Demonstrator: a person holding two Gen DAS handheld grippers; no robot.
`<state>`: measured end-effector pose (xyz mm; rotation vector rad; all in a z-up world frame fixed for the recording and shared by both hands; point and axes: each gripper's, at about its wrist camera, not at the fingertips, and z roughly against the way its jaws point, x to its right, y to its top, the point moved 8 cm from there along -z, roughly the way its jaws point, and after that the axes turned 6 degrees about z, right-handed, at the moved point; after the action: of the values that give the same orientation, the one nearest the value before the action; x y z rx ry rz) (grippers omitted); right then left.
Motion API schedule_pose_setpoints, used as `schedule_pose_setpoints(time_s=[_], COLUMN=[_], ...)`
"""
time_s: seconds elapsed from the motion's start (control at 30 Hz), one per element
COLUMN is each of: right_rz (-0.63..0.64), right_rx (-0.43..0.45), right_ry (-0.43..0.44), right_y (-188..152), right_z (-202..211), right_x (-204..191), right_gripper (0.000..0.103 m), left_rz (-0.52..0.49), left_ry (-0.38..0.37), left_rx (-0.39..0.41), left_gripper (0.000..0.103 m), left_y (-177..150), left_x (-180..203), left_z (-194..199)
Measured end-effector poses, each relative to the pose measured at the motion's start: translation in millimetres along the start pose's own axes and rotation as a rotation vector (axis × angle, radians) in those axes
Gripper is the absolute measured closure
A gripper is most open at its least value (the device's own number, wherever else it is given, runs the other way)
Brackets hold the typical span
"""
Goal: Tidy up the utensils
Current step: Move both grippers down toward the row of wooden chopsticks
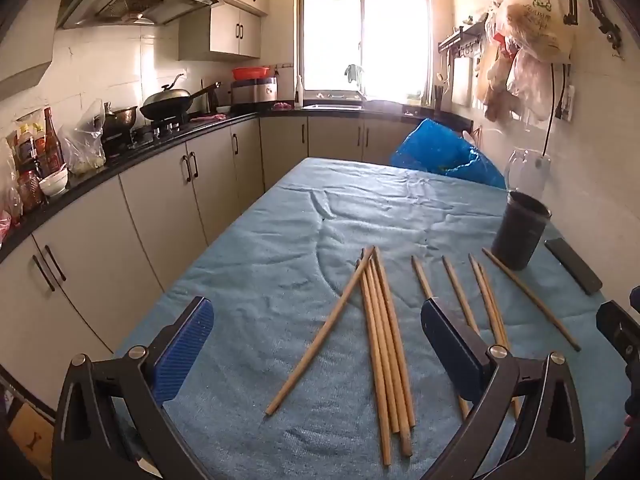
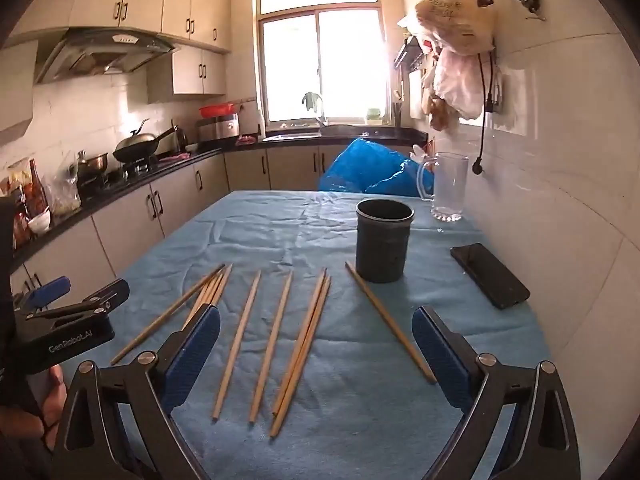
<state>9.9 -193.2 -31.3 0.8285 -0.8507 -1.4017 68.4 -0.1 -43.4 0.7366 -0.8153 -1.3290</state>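
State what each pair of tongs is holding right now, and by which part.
Nothing is held. The left tongs and right tongs both stand open above the chopsticks, which lie loose on the blue cloth.

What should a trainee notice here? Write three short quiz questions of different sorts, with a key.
1. True or false: the dark cylindrical cup already holds wooden chopsticks.
2. Which lies right of the cup in the right wrist view? A) black flat phone B) red bowl C) steel spoon
3. Fill in: the left gripper and right gripper are both ____.

Key: 1 false, all lie on the blue cloth; 2 A; 3 open.
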Motion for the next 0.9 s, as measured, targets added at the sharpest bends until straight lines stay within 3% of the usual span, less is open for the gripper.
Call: schedule_pose_setpoints(time_s=[0.2, 0.47, 0.9], right_rz=[-0.001, -0.011, -0.019], right_rx=[-0.034, -0.051, -0.091], right_ry=[0.021, 0.024, 0.071], right_y=[-5, -10, -13], right_z=[-7, -11, -22], right_x=[-8, -7, -9], right_gripper=[0.018, 0.027, 0.032], left_rz=[0.001, -0.017, -0.035], left_ry=[0.001, -0.007, 0.001], left_rx=[-0.036, -0.05, -0.076], left_gripper=[0.0, 0.0, 0.0], left_y=[-2, -10, -11], left_x=[0, 4, 5], left_z=[-5, -11, -19])
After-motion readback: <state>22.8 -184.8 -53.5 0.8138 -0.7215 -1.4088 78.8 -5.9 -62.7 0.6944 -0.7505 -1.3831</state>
